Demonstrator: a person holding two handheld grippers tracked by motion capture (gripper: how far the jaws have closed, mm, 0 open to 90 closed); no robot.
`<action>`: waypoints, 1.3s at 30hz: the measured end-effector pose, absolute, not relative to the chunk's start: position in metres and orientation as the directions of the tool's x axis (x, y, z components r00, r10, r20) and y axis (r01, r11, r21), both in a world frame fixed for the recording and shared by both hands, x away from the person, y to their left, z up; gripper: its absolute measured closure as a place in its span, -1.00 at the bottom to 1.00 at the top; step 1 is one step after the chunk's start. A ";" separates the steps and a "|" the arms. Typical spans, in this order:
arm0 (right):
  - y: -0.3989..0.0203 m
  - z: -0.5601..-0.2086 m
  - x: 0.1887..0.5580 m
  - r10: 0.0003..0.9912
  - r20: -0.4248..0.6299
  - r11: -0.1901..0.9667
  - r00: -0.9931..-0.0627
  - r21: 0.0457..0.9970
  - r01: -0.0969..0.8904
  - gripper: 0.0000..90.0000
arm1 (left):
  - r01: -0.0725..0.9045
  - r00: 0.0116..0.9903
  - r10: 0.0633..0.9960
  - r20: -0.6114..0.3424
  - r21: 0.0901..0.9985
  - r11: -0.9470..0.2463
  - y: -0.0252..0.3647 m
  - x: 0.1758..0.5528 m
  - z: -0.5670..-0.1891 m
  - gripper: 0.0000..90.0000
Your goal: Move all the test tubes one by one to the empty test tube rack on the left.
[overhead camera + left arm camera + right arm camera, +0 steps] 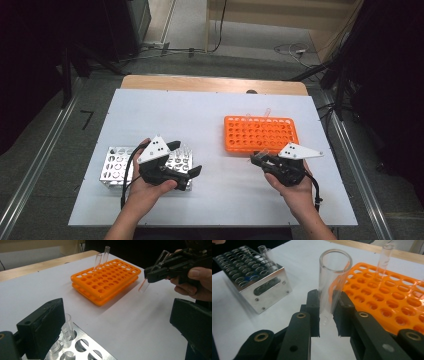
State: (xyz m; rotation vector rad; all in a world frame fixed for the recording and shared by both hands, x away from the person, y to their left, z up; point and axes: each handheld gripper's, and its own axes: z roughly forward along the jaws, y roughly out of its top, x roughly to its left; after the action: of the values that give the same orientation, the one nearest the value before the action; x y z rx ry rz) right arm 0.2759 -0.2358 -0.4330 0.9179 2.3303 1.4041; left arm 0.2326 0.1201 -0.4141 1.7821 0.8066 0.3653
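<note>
Our right tongs [325,315] clamped a glass tube [332,282] just beside the orange rack [392,297]; our left tongs [117,322] hung apart over the metal rack [254,277]. The smooth tube could have slipped and broken on the table [210,120].

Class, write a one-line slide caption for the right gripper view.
Right claw clamps a clear glass tube between orange rack and metal rack.

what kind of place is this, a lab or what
Probably a lab-style test bench: an orange tube rack and a metal rack sit on a white table, and the right gripper holds a glass tube.
</note>
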 end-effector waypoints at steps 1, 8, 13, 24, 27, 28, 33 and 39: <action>-0.234 -0.433 0.274 0.634 0.091 0.334 -0.768 0.864 0.378 0.64 | 0.342 0.723 0.677 -0.139 0.923 -0.175 0.119 0.232 -0.414 -1.00; -0.221 -0.433 0.263 0.587 0.088 0.363 -0.805 0.860 0.359 0.64 | 0.335 0.736 0.664 -0.133 0.924 -0.186 0.112 0.232 -0.412 -0.97; -0.211 -0.435 0.259 0.562 0.080 0.384 -0.823 0.857 0.345 0.64 | 0.330 0.745 0.654 -0.132 0.925 -0.189 0.108 0.231 -0.412 -0.89; -0.194 -0.437 0.253 0.512 0.063 0.425 -0.857 0.848 0.316 0.64 | 0.306 0.755 0.651 -0.080 0.921 -0.242 0.091 0.226 -0.411 -0.55; -0.190 -0.437 0.251 0.498 0.058 0.435 -0.865 0.846 0.308 0.64 | 0.300 0.771 0.631 -0.085 0.922 -0.243 0.086 0.224 -0.410 -0.42; -0.188 -0.437 0.250 0.491 0.059 0.437 -0.869 0.846 0.305 0.64 | 0.300 0.777 0.624 -0.088 0.922 -0.243 0.085 0.223 -0.410 -0.38; -0.179 -0.438 0.247 0.465 0.053 0.456 -0.884 0.841 0.290 0.64 | 0.291 0.811 0.576 -0.104 0.925 -0.244 0.078 0.222 -0.410 -0.14; -0.172 -0.439 0.244 0.440 0.051 0.471 -0.897 0.837 0.278 0.64 | 0.263 0.837 0.540 -0.091 0.932 -0.251 0.068 0.220 -0.411 0.15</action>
State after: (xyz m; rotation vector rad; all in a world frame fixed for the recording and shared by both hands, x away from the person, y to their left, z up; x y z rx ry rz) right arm 0.2435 -0.1721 -0.4386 0.6272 2.5428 1.3987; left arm 0.2200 0.0683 -0.4112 1.8440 0.6073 0.2947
